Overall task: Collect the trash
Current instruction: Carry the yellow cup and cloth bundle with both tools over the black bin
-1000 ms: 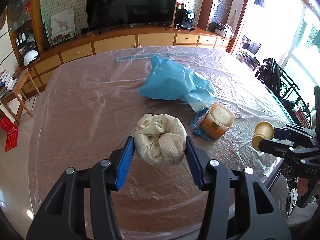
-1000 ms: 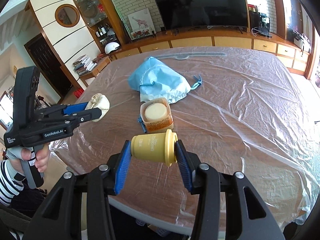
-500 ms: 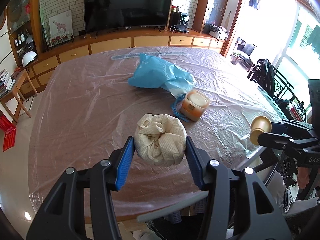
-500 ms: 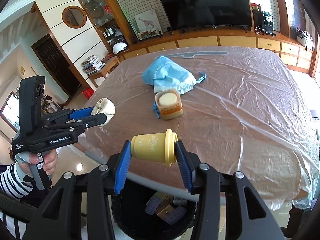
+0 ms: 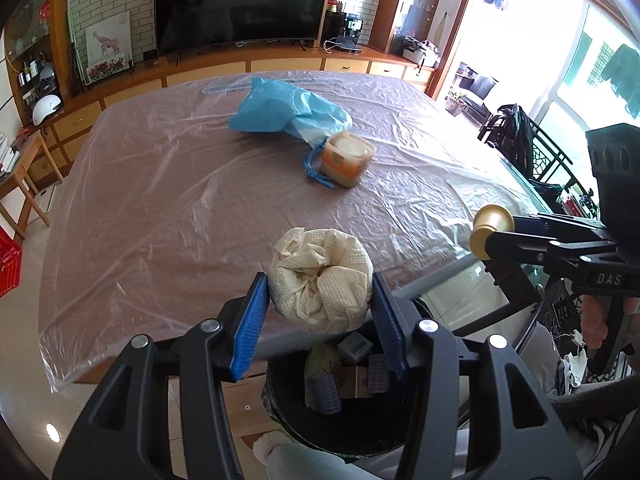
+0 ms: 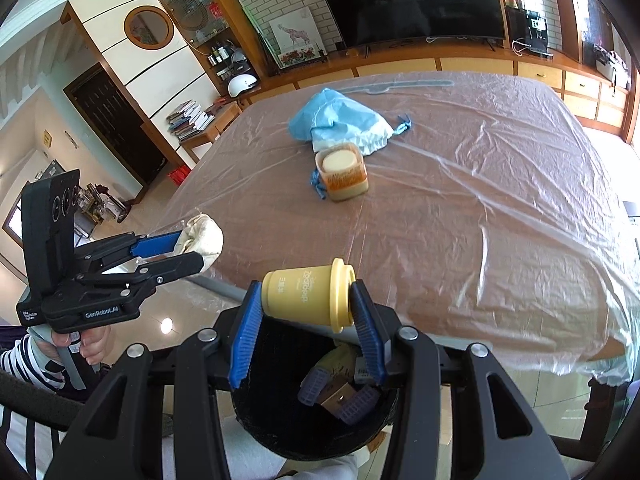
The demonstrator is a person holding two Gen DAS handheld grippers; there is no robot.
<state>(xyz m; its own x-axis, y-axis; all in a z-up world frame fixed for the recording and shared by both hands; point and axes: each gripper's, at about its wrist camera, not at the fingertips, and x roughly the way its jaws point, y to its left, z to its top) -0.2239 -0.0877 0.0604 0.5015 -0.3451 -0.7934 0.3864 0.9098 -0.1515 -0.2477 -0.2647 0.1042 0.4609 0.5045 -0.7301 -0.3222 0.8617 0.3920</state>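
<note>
**Both grippers loaded above the trash bin**

The left gripper [image 5: 320, 308] pinches a crumpled cream paper towel wad [image 5: 321, 280] between its blue finger pads [image 5: 250, 330]; the wad bulges up and forward past the tips. The right gripper [image 6: 307, 320] clamps a yellow lidded cup [image 6: 308, 299] lying on its side, with the base against the left pad and the lid rim against the right one.

Taking the black trash bin [image 6: 280, 432] as the landmark: both loads hang above its open mouth, the wad over the left part and the cup to the right of it, well apart. Inside the bin [image 5: 304, 424] lie small cardboard boxes [image 5: 354, 376], ribbed purple-grey plastic pieces [image 6: 314, 386] and a yellowish wrapper [image 5: 320, 360].

Directly beyond the bin runs the near edge of a large table [image 6: 480, 240] wrapped in clear plastic sheeting. Farther across it from the bin stands an orange-banded tub [image 6: 344, 176] with a pale round top, upright. A blue plastic bag [image 6: 332, 124] lies just behind the tub and touches it, and a twisted strip of the same blue trails beside the tub's left side.

Past the table's far edge, a wooden cabinet [image 5: 280, 66] carries a dark television [image 5: 240, 0].
</note>
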